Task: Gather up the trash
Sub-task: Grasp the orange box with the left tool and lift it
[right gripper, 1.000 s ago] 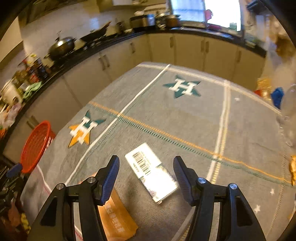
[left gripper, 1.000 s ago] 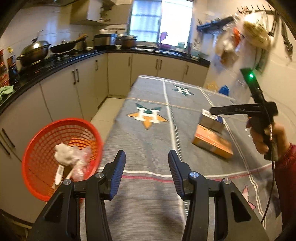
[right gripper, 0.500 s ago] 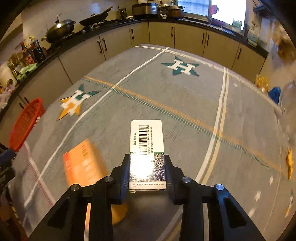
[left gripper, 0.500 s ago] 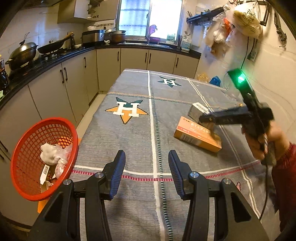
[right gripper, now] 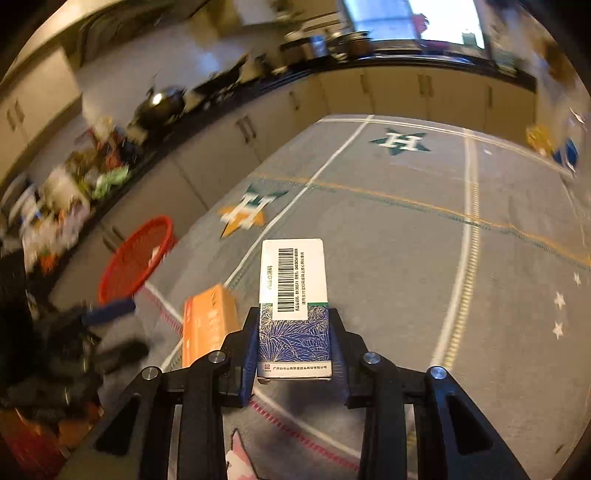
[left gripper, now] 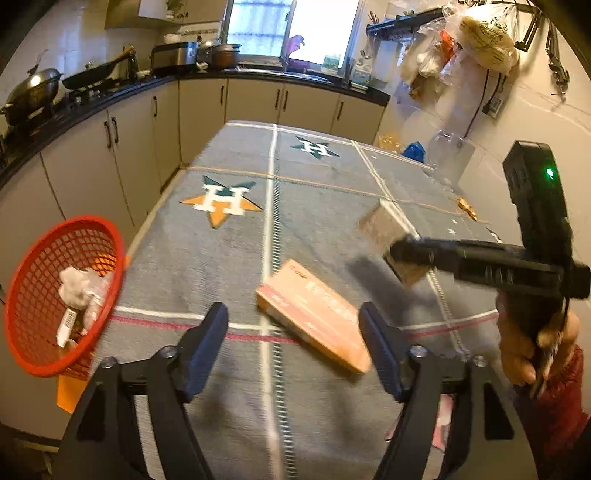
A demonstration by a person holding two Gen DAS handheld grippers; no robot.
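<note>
My right gripper (right gripper: 293, 322) is shut on a white and blue barcoded box (right gripper: 293, 280) and holds it up above the grey star-patterned tablecloth (right gripper: 388, 258). The left wrist view shows that box (left gripper: 382, 225) in the air at the right. An orange box (left gripper: 314, 314) lies flat on the cloth, just ahead of my left gripper (left gripper: 293, 336) and partly between its fingers. The left jaws are opening and the pads do not touch the box. A red mesh basket (left gripper: 22, 295) with crumpled white trash sits off the table's left edge.
Cabinets and a black counter (left gripper: 92, 110) with a wok run along the left and far side. Plastic bags (left gripper: 480, 33) hang on the right wall. A clear container (left gripper: 450, 147) stands at the table's far right. A hand in a red sleeve (left gripper: 524, 354) holds the right gripper.
The right gripper closed on the white and blue box, lifted it and swung left. The left gripper's jaws spread wider and moved up to the orange box.
</note>
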